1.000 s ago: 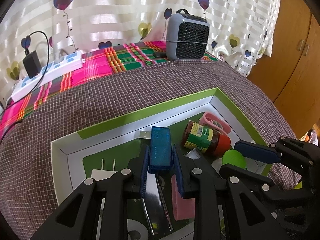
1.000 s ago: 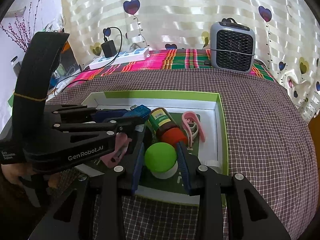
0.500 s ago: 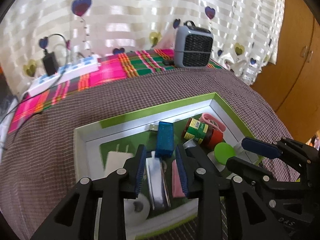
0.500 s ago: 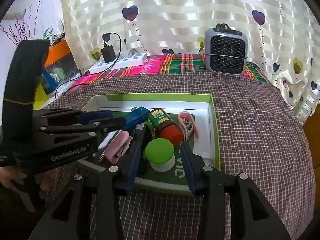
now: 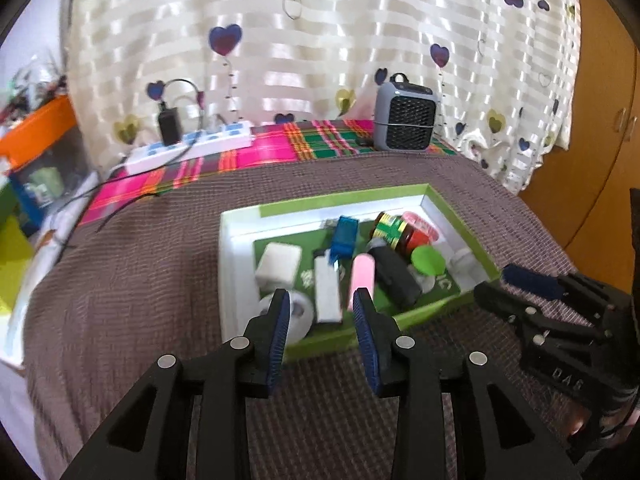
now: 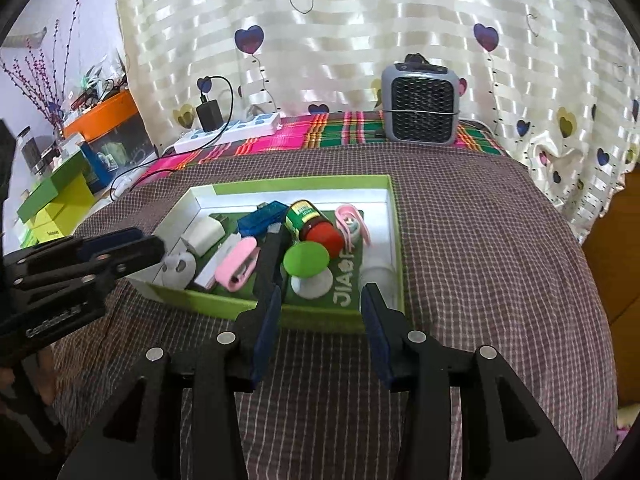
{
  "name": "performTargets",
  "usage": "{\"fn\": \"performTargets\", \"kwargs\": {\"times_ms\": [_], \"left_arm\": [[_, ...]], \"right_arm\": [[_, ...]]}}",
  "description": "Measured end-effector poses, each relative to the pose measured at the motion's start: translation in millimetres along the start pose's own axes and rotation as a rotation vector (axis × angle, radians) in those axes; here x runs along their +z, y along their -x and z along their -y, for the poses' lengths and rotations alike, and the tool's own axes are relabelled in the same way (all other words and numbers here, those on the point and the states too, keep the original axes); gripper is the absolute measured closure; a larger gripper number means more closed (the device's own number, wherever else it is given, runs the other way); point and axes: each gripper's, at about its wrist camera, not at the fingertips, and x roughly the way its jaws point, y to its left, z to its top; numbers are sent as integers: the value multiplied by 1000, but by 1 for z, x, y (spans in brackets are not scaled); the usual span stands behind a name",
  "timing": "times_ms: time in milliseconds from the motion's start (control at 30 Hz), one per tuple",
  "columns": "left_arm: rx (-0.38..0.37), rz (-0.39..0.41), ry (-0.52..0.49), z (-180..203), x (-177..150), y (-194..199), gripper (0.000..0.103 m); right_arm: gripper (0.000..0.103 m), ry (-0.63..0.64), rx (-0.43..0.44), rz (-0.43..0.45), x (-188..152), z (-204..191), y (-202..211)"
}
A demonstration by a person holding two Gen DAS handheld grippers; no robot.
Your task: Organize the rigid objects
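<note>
Left gripper (image 5: 322, 306) and right gripper (image 6: 318, 300): fingers wide, empty, at tray's (image 6: 304, 314) near edge; USB stick (image 5: 344, 236) inside.

A matt, woven checked cloth (image 6: 480, 240) covers the surface beneath a smooth card-like green-and-white tray (image 6: 304, 186). Inside lie a translucent blue plastic USB stick (image 6: 262, 220), a jar (image 6: 310, 226) with a glossy red lid, and a pink plastic case (image 6: 236, 264). Behind, a satiny striped curtain (image 6: 340, 40) shines; a wooden cupboard (image 5: 592, 160) looks smooth.
</note>
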Motion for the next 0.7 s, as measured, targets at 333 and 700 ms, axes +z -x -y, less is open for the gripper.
{"fn": "performTargets", "kwargs": {"times_ms": [333, 700], "left_arm": [[10, -71, 65, 0, -50, 7, 71], [63, -129, 97, 1, -87, 0, 71]], "right_arm": [[51, 2, -52, -53, -31, 6, 5], [51, 2, -92, -121, -58, 18, 0]]}}
